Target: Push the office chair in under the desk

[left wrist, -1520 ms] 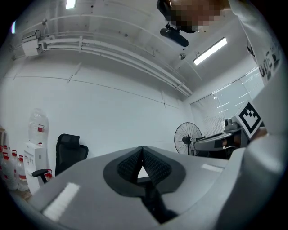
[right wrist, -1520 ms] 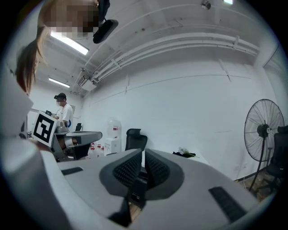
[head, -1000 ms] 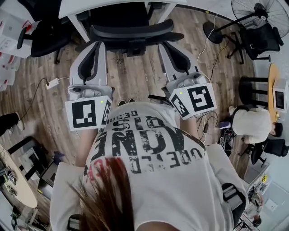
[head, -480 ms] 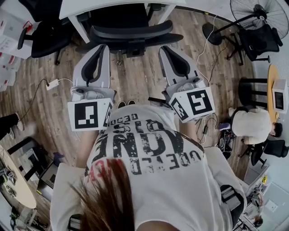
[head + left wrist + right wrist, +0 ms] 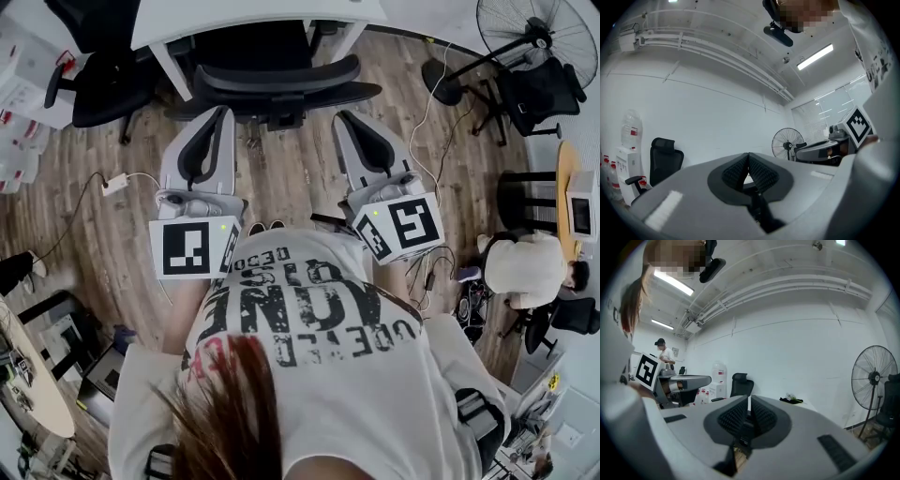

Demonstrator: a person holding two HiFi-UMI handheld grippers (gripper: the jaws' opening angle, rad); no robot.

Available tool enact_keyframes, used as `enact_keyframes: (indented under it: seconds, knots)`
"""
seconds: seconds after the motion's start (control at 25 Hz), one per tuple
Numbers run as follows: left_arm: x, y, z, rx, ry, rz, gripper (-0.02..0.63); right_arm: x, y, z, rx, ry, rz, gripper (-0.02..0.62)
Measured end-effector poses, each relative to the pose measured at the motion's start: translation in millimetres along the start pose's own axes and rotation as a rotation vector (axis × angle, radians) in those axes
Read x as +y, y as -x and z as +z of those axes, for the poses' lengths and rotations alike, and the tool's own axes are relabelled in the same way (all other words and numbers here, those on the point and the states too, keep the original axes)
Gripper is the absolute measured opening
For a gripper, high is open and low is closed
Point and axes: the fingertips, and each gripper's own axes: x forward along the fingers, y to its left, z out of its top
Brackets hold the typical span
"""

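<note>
The black office chair [image 5: 277, 77] stands at the top of the head view, its seat tucked under the white desk [image 5: 253, 14] and its backrest toward me. My left gripper [image 5: 224, 112] points at the backrest's left side and my right gripper [image 5: 338, 117] at its right side. Both tips sit just short of the backrest; I cannot tell if they touch it. Both are shut with nothing between the pads, as the left gripper view [image 5: 749, 155] and the right gripper view [image 5: 749, 400] show. Neither gripper view shows the chair's back.
Another black chair [image 5: 103, 75] stands at the desk's left. A standing fan [image 5: 534, 37] and a further chair are at the top right. A power strip with cable [image 5: 117, 178] lies on the wooden floor at the left. A seated person [image 5: 525, 267] is at the right.
The head view has slid slightly, so more of the desk top shows. Both grippers stay shut and keep almost the same places behind the chair.
</note>
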Motion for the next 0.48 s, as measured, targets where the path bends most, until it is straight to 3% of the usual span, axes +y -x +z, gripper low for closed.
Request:
enact_keyframes:
  seconds: [0.48]
  knots:
    - [-2.0, 3.7, 4.1, -0.012, -0.007, -0.001, 0.012, 2.4, 3.7, 2.3, -0.010, 0.000, 0.000, 0.029]
